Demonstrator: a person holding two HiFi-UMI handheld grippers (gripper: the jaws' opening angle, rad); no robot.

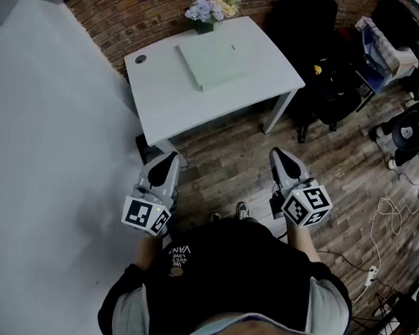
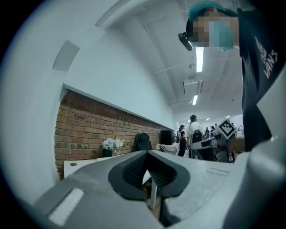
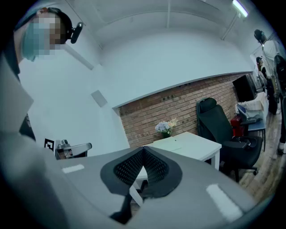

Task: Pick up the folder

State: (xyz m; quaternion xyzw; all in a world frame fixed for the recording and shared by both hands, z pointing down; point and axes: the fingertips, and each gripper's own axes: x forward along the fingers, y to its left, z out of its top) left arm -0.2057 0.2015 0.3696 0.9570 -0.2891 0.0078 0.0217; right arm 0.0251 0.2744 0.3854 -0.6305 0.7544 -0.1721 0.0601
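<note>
A pale green folder point(image 1: 214, 59) lies flat on the white table point(image 1: 164, 97) ahead of me; in the right gripper view the folder point(image 3: 175, 142) shows as a thin slab on the table top. Both grippers hang close to my body over the wooden floor, well short of the table. My left gripper point(image 1: 169, 157) is shut with nothing in it, its black pads point(image 2: 136, 167) meeting at the tip. My right gripper point(image 1: 278, 155) is likewise shut and empty, pads point(image 3: 134, 167) together.
A flower pot point(image 1: 207, 13) stands at the table's far edge beside the folder. A black office chair point(image 1: 328, 85) sits right of the table. A brick wall point(image 1: 134, 10) runs behind it, a white wall at the left. Cables and equipment point(image 1: 410, 133) lie at the right.
</note>
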